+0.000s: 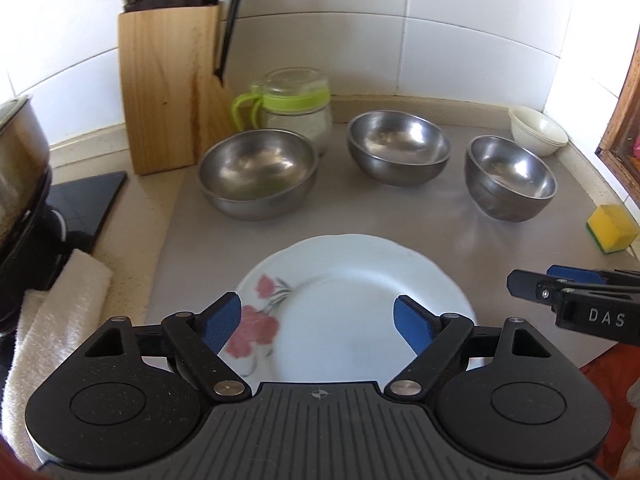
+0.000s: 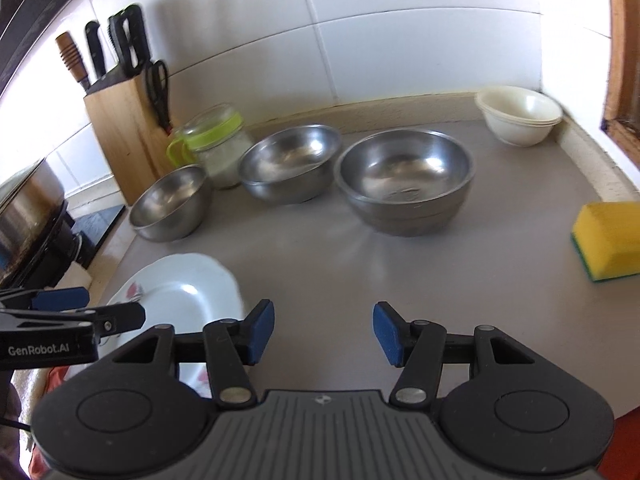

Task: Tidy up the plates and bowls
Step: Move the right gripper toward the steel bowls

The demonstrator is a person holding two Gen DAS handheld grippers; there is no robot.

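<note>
We are at the start of a pick, as we judge it: nothing is gripped yet. Our left gripper [image 1: 318, 324] sits at the bottom of its frame with its fingers spread wide and empty, hovering over the plate [image 1: 360, 292]. That white, flower-printed plate lies flat on the grey mat [image 1: 400, 216] in the lower centre of the left view, and nothing is on it. Our right gripper [image 2: 324, 330] is likewise wide open and empty, over bare mat at the bottom centre of its view, with the plate at its lower left.

The next move probably calls for 1 gripper to close on the plate's rim, which lies flat against the mat, so a finger must slip under the scalloped edge.

Farther up, across the middle of the left view, stand 3 steel bowls: left bowl [image 1: 258, 172], middle bowl [image 1: 398, 146] and right bowl [image 1: 510, 178], all apart from one another. All look empty; in the right view the nearest one appears to be 2 nested. Behind them, a glass jar [image 1: 298, 108] with a green collar holds something pale. At upper right, by the wall, stacked cream bowls [image 1: 538, 128] sit empty on top. A sponge [image 1: 610, 228] lies at the right edge, and a knife block [image 1: 172, 88] stands at upper left.
</note>
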